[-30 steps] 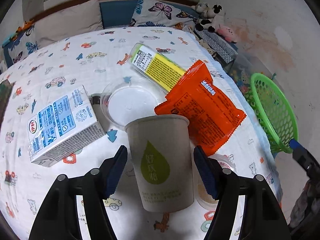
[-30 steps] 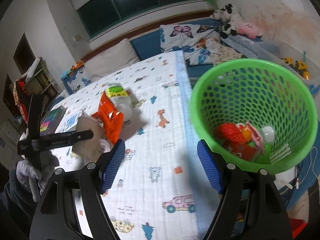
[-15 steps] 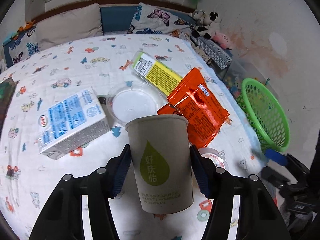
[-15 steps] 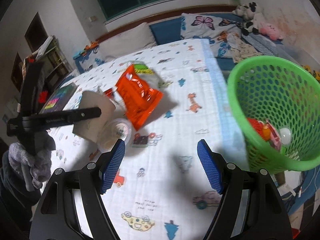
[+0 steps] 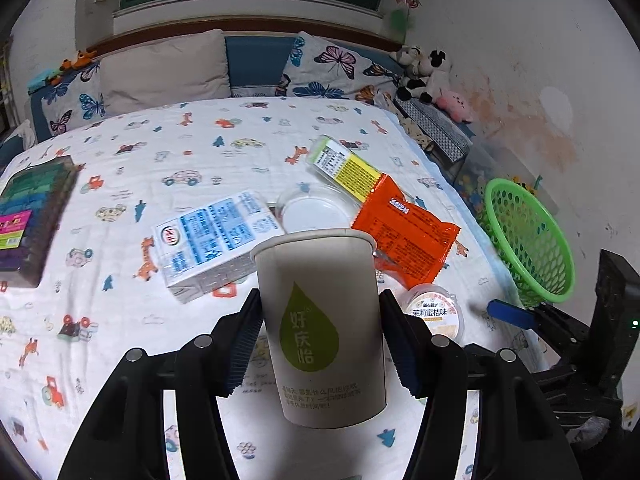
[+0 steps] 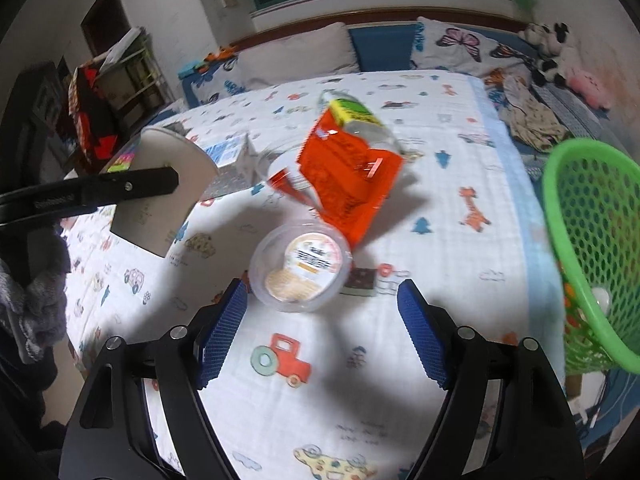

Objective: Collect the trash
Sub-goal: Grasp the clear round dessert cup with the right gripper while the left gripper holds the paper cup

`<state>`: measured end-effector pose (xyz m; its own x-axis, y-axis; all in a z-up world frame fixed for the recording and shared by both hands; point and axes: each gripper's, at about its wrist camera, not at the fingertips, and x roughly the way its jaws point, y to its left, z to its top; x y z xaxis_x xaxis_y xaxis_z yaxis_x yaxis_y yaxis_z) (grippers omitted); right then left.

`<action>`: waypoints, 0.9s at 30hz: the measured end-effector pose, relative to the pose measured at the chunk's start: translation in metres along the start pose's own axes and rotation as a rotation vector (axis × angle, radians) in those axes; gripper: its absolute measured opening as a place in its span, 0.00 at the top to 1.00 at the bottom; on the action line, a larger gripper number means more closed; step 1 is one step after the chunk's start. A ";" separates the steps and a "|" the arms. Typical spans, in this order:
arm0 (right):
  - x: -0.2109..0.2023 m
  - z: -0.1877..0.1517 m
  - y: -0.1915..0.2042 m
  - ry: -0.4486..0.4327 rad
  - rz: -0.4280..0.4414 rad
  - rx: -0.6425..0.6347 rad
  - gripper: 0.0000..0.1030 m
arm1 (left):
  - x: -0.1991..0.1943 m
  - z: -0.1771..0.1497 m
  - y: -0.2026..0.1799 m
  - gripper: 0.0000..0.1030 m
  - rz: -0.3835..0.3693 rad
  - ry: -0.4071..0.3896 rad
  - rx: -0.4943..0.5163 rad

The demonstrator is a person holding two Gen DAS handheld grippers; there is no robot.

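The left claw point(image 5: 320, 340) pinches the paper cup point(image 5: 320, 324), a blue pad pressed on each flank; in the left wrist view the cup stands upright between the fingers, mouth up and away from the camera, its base apparently clear of the bed point(image 5: 168, 152). The green basket point(image 5: 528, 248) sits off the bed's edge to the right and beyond the cup, so I judge the cup must travel rightward to reach it. The right claw's blue tip point(image 5: 508, 314) pokes in low on that side, between cup and basket, and could obstruct a straight carry. Behind the cup lie a milk carton point(image 5: 212, 240), a clear round lid point(image 5: 316, 210), an orange snack bag point(image 5: 404, 236), a yellow-labelled pack point(image 5: 344, 164) and a small sealed pudding cup point(image 5: 436, 314) just right of the claw. A dark box point(image 5: 28, 216) rests far left.

In the right wrist view, the right claw point(image 6: 320, 332) is spread and opening further, nothing between its pads. The pudding cup point(image 6: 302, 266) lies directly ahead, slightly left of centre, flat on its base, lid up; being round, it offers no preferred axis. This claw is clearly the nearer one to it. The orange snack bag point(image 6: 348, 172) touches or overlaps its far rim, so a deep reach could snag the bag. The green basket point(image 6: 592, 248) hangs at the right edge with trash inside. The left claw and paper cup point(image 6: 160, 188) hover at left, well apart.
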<state>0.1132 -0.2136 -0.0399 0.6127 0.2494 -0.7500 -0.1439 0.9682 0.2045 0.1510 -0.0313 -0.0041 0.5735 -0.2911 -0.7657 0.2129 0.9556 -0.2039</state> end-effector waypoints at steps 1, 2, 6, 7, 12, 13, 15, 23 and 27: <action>0.004 0.001 0.003 0.006 0.002 -0.010 0.25 | -0.002 -0.001 0.001 0.45 0.002 -0.002 -0.002; 0.007 0.002 0.005 0.010 0.003 -0.016 0.25 | -0.003 -0.002 0.002 0.45 0.002 -0.002 -0.006; 0.020 0.004 0.017 0.032 -0.007 -0.056 0.25 | -0.004 -0.005 0.007 0.45 0.001 0.001 -0.014; 0.023 0.005 0.019 0.036 -0.012 -0.069 0.25 | -0.004 -0.006 0.008 0.45 0.001 0.004 -0.016; 0.036 0.008 0.025 0.052 -0.022 -0.089 0.25 | -0.003 -0.008 0.011 0.45 -0.001 0.008 -0.024; 0.040 0.008 0.025 0.058 -0.021 -0.087 0.25 | -0.003 -0.009 0.011 0.45 -0.002 0.008 -0.025; 0.044 0.008 0.024 0.070 -0.024 -0.085 0.25 | -0.003 -0.009 0.011 0.45 -0.005 0.010 -0.026; 0.055 0.006 0.020 0.084 -0.052 -0.069 0.25 | 0.000 -0.009 0.015 0.45 -0.007 0.016 -0.035; 0.055 0.007 0.019 0.079 -0.050 -0.065 0.26 | 0.002 -0.010 0.014 0.45 -0.008 0.020 -0.036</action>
<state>0.1500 -0.1813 -0.0729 0.5574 0.1993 -0.8059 -0.1668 0.9778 0.1264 0.1475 -0.0182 -0.0149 0.5559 -0.2981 -0.7759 0.1890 0.9543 -0.2313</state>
